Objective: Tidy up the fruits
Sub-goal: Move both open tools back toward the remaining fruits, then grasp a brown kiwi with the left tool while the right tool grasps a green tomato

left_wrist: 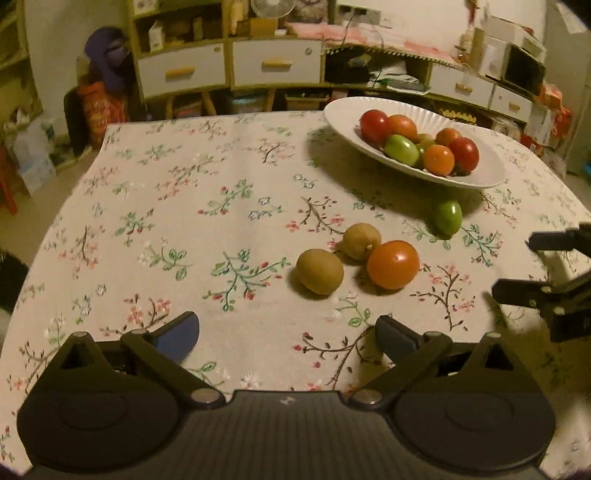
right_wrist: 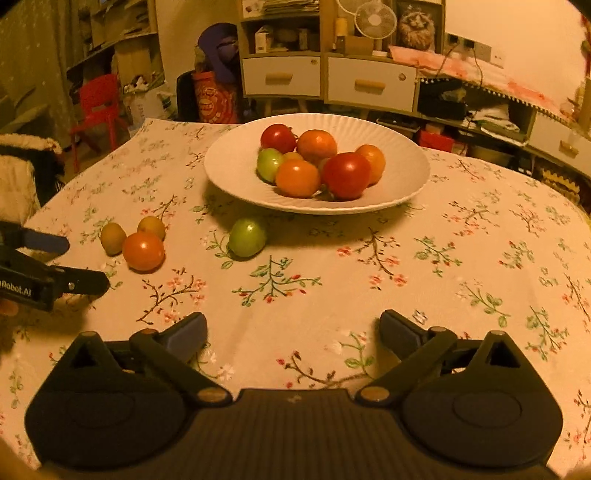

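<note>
A white ribbed bowl (left_wrist: 476,181) (right_wrist: 229,166) holds several red, orange and green tomatoes. On the floral cloth lie two brown kiwis (left_wrist: 320,271) (left_wrist: 361,241), an orange tomato (left_wrist: 393,264) (right_wrist: 143,252) and a green tomato (left_wrist: 448,218) (right_wrist: 247,237). My left gripper (left_wrist: 286,332) stands open over the cloth, a short way in front of the nearer kiwi, nothing between its fingers. My right gripper (right_wrist: 293,330) is open too, with bare cloth between its fingers and the green tomato further ahead to the left. Each gripper shows at the other view's side edge.
The table's far edge runs just behind the bowl. Beyond it stand shelves with white drawers (right_wrist: 282,75), a fan (right_wrist: 375,18) and a red chair (right_wrist: 98,107). A furry sleeve (right_wrist: 18,173) shows at the left.
</note>
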{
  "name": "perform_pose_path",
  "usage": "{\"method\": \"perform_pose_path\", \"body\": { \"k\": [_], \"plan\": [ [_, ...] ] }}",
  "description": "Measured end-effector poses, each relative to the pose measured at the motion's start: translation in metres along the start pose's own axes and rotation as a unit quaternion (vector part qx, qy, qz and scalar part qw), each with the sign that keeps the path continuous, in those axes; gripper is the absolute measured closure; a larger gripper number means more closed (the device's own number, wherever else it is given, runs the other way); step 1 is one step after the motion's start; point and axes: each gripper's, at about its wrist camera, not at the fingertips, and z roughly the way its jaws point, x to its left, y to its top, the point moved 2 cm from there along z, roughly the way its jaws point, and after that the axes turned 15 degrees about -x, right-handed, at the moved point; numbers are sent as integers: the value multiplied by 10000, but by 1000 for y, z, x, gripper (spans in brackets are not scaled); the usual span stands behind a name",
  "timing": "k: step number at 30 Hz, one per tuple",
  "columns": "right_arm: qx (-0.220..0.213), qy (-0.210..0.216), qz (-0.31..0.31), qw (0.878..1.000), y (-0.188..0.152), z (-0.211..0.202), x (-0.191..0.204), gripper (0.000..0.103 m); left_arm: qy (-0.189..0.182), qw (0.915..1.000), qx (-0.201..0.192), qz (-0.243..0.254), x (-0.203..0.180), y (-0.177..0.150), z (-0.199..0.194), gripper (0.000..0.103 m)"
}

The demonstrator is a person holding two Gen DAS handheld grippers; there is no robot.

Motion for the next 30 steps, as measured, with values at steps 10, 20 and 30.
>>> {"method": "perform_pose_path", "body": {
  "k": [10,20,30],
  "plan": [
    [-157,52,-222,9996,5,16,11,3,-58,9999,-124,-33,2,10,5,20],
    [-186,357,-461,9981,18,25,27,35,-110,9996,-63,-272,1,17,7,54],
    [-186,484,-574,9970,25,32,35,59,-139,9991,50,-394,1,21,8,71]
  ]
}}
